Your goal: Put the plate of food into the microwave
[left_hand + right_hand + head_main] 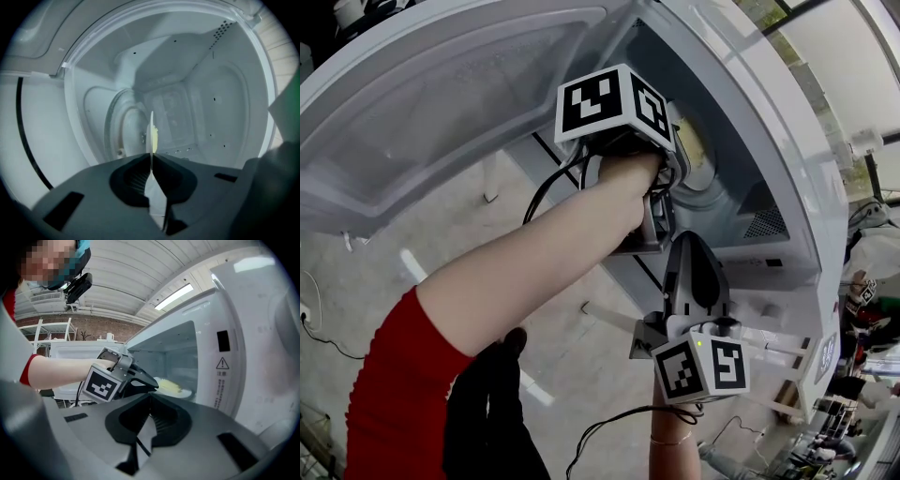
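Plate of food (183, 393), single, in left tool (151, 158), one microwave (234, 324)

Overhead strip light (174, 295), red brick wall (96, 327)

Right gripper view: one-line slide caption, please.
Left gripper holds the plate of food in the open microwave; right gripper shut, outside.

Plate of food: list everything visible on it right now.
The plate is white, thin and round, and carries a pale yellow food. It lies roughly level inside the open microwave, low in the cavity. The left gripper is clamped on its near rim, and that gripper's own view shows the plate edge-on between the jaws. It is not clear whether it rests on the cavity floor.
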Demonstrator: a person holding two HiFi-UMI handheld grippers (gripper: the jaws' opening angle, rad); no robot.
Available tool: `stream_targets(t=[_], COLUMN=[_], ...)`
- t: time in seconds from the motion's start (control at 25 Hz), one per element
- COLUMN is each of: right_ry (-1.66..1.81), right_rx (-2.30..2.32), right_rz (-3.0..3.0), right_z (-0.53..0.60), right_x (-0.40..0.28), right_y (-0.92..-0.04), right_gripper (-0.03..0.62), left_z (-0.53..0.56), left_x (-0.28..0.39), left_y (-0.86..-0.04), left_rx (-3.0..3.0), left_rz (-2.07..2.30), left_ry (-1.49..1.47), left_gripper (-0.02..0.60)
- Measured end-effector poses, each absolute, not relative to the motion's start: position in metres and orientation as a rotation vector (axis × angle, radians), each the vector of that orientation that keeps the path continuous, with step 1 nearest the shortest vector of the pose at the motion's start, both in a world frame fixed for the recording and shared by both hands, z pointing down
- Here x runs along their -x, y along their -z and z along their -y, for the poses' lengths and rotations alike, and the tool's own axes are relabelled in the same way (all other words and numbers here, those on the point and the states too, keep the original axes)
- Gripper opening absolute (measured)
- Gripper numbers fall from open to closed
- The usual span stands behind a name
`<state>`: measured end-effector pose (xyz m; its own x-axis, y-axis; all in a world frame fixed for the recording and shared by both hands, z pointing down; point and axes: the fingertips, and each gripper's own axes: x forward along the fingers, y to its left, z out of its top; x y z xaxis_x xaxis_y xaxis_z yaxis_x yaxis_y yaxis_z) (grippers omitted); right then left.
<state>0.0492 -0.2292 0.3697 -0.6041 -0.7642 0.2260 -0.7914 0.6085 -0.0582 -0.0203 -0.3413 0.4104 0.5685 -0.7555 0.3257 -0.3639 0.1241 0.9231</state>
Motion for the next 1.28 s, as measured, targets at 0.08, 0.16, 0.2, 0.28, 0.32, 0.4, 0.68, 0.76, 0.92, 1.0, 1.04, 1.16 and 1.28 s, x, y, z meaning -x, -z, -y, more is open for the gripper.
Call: stream_targets(t=[0.08, 0.16, 0.2, 0.28, 0.32, 0.4, 0.68, 0.76, 0.92, 1.0, 1.04, 1.16, 1.28], right_ry=[-0.225, -0.222, -0.220, -0.216, -0.215, -0.211, -0.200, -0.199, -0.197, -0.197, -0.198, -0.205, -0.210], right_rx=[-1.295, -1.293, -1.292, -1.291, -1.291, -1.288, -1.280, -1.282, -1.278, -1.276, -1.275, -1.276, -1.277], right_rz=[2.653, 2.651, 2.650, 2.649, 2.649, 2.649, 2.651, 2.652, 2.652, 2.651, 2.650, 2.647, 2.645], right_z=[0.228, 0.229, 0.229, 0.230, 0.231, 0.231, 0.231, 0.231, 0.231, 0.230, 0.230, 0.230, 0.230], right_x=[-0.049, -0.049, -0.050, -0.050, -0.051, -0.050, -0.049, -0.048, -0.048, -0.048, -0.048, -0.049, -0.048], right_y=[-0.370, -0.370, -0.369, -0.368, -0.368, -0.366, -0.360, -0.359, -0.360, -0.361, -0.362, -0.364, -0.364], right_gripper=[0.015, 0.014, 0.015, 0.015, 0.015, 0.015, 0.015, 0.015, 0.015, 0.015, 0.014, 0.015, 0.015], left_z=[0.342, 0.342, 0.342, 0.343, 0.343, 0.342, 0.337, 0.341, 0.348, 0.348, 0.348, 0.348, 0.349], left_x=[0.021, 0.022, 0.022, 0.023, 0.023, 0.023, 0.027, 0.028, 0.033, 0.035, 0.034, 0.029, 0.028], left_y=[-0.411, -0.412, -0.412, -0.412, -0.413, -0.414, -0.417, -0.416, -0.414, -0.414, -0.415, -0.415, -0.415], left_rx=[-1.491, -1.501, -1.506, -1.517, -1.525, -1.547, -1.655, -1.694, -1.745, -1.760, -1.768, -1.798, -1.809], left_rz=[1.020, 1.036, 1.045, 1.068, 1.080, 1.110, 1.245, 1.285, 1.357, 1.374, 1.379, 1.364, 1.374], left_ry=[0.349, 0.326, 0.312, 0.279, 0.258, 0.207, -0.016, -0.057, -0.127, -0.169, -0.188, -0.224, -0.247], left_gripper=[0.023, 0.023, 0.023, 0.025, 0.028, 0.037, 0.067, 0.075, 0.089, 0.092, 0.095, 0.096, 0.097])
